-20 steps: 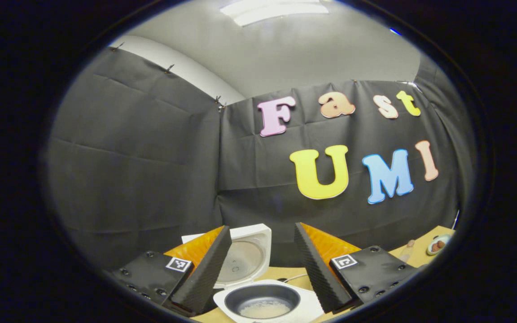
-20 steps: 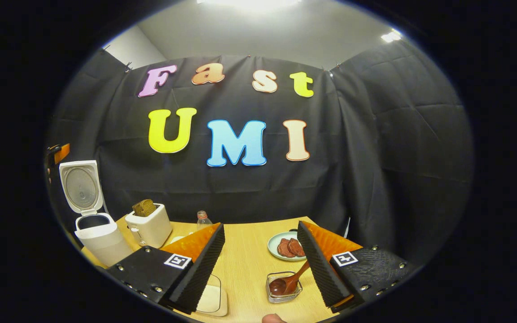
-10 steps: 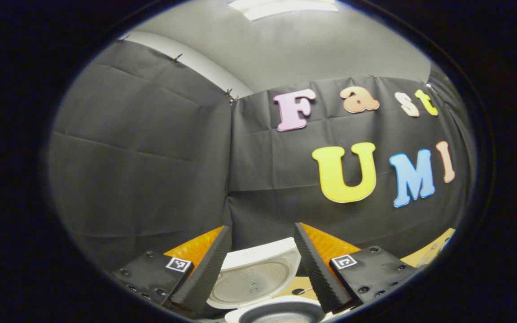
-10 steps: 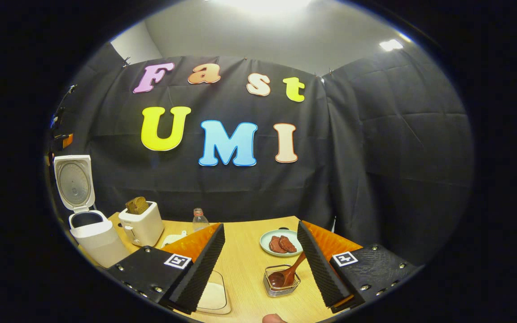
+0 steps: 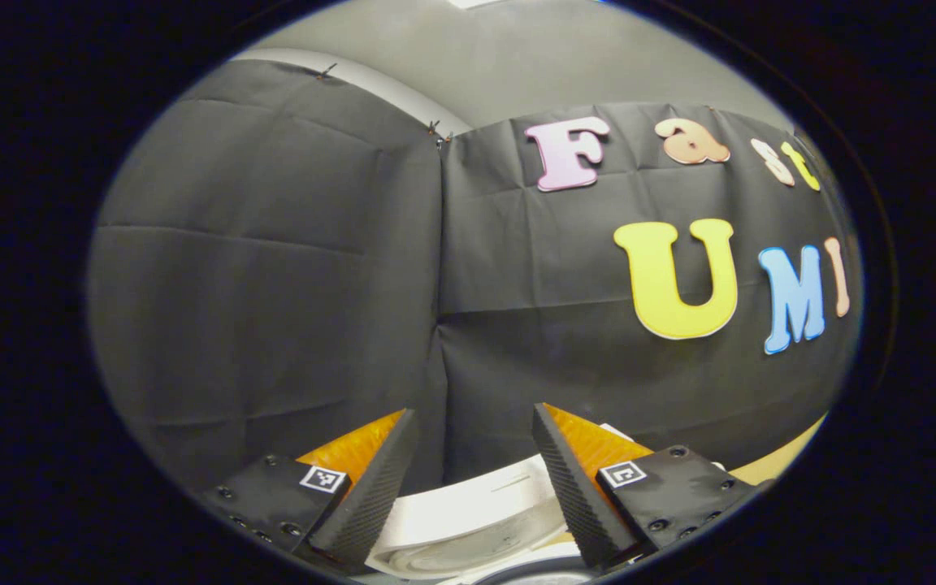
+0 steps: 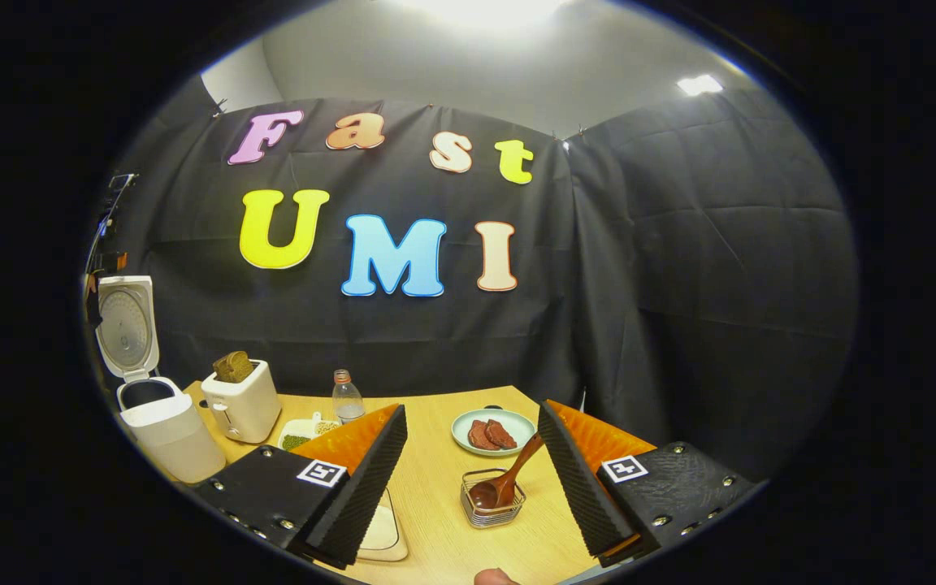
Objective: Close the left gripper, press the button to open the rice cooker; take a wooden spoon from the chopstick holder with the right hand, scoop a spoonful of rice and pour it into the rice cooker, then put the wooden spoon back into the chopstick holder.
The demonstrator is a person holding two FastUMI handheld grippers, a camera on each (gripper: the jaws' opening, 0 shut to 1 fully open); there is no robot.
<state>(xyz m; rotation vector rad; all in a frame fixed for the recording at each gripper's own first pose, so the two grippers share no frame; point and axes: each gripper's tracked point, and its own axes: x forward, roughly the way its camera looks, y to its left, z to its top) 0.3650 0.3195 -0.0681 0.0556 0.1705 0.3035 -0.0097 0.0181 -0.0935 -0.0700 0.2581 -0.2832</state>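
Rice cooker point(image 6: 161, 422) now stands lid-up at nine o'clock on the counter point(image 6: 435, 479) as we draw both released, empty grippers away, wooden spoon point(image 6: 509, 479) back in its holder point(image 6: 491, 508), so we judge the task done.

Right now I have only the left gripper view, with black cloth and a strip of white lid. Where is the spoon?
Observer: In the right gripper view the spoon stands in the wire holder, bowl down, handle leaning up to the right.
Operator: Is the right gripper holding it?
Observer: No. The right gripper is open, jaws wide apart, gripping nothing.
Operator: And the cooker?
Observer: The cooker sits at the far left of that view, its lid upright, with a toaster beside it.
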